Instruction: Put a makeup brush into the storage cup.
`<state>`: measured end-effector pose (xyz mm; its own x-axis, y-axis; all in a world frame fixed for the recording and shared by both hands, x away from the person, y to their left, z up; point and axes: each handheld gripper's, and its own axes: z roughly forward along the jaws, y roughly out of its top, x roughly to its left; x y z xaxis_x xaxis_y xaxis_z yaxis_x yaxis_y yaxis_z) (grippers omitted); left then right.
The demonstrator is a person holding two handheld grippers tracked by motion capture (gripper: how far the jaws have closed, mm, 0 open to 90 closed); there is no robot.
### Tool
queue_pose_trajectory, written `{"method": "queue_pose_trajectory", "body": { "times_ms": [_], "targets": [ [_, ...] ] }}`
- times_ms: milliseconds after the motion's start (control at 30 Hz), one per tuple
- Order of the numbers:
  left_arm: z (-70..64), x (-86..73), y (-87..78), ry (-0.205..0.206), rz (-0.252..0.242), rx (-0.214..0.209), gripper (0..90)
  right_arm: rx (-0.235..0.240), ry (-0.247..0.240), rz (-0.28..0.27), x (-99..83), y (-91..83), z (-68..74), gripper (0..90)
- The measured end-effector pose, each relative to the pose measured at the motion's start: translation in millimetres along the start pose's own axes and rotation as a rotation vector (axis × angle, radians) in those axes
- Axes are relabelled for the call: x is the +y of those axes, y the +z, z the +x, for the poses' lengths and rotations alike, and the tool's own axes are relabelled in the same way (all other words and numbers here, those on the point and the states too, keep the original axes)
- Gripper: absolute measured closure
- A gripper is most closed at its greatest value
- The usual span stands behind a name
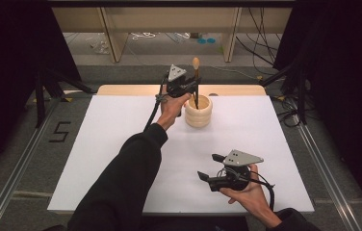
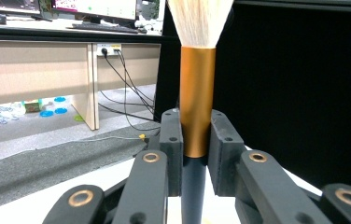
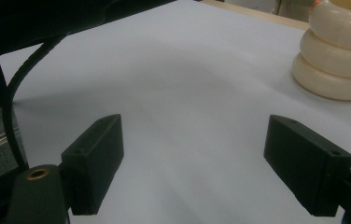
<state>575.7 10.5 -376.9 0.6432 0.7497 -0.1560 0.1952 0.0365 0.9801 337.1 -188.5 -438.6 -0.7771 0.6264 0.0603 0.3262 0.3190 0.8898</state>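
A brush [image 1: 196, 77] stands upright with its dark handle down inside a cream ribbed holder [image 1: 198, 111] at the table's far middle. My left gripper [image 1: 194, 86] is shut on the brush. In the left gripper view both jaws clamp the brush's copper ferrule [image 2: 197, 98], with pale bristles [image 2: 200, 18] above. My right gripper [image 1: 209, 166] rests low near the front right of the white table, held in a hand. Its jaws are open with nothing between them. The right gripper view shows the cream holder [image 3: 337, 56] at the upper right, well apart from the fingers [image 3: 94, 163].
The white tabletop [image 1: 121, 144] sits on a wooden board whose edge shows at the back. The left forearm in a dark sleeve [image 1: 126, 178] crosses the table's middle. Cables and blue lids lie on the floor beyond. Dark stands flank both sides.
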Motion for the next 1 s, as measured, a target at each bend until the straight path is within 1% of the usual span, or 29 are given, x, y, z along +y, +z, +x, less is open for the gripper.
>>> {"method": "queue_pose_trajectory", "body": {
  "times_ms": [67, 167, 300, 400, 467, 567, 700, 900, 1000],
  "targets": [
    [-0.4, -2.3, 1.7, -0.003, 0.002, -0.001, 77.8, 0.001, 0.0, 0.001, 0.0, -0.2, -0.1, 20.8],
    [0.1, -4.9, 3.0, 0.009, 0.014, 0.006, 77.8, 0.001, 0.0, 0.001, 0.0, -0.2, -0.3, 20.8],
    [1.0, -9.1, 3.8, 0.004, 0.016, 0.008, 77.8, 0.007, 0.001, 0.0, 0.1, 0.0, 0.3, 21.0],
    [2.6, -14.7, 4.4, 0.007, 0.03, 0.014, 77.7, 0.008, -0.002, -0.004, -0.1, 0.7, 0.4, 21.0],
    [3.5, -17.4, 4.7, 0.005, 0.033, 0.017, 77.7, 0.009, -0.001, -0.003, -0.1, 0.9, 0.4, 21.0],
    [4.2, -20.6, 6.0, -0.008, 0.036, 0.019, 77.7, 0.012, -0.002, 0.003, 0.0, 0.9, 0.3, 21.1],
    [2.7, -23.0, 7.5, -0.007, 0.043, 0.01, 77.6, 0.012, -0.003, 0.003, 0.0, 0.9, 0.4, 21.0],
    [1.7, -30.2, 9.5, -0.006, 0.071, 0.003, 77.6, 0.013, -0.005, 0.004, 0.1, 1.0, 0.7, 21.1],
    [2.4, -34.6, 10.5, -0.015, 0.077, -0.002, 77.5, 0.013, -0.005, 0.007, 0.2, 1.0, 0.9, 21.1]
  ]
}}
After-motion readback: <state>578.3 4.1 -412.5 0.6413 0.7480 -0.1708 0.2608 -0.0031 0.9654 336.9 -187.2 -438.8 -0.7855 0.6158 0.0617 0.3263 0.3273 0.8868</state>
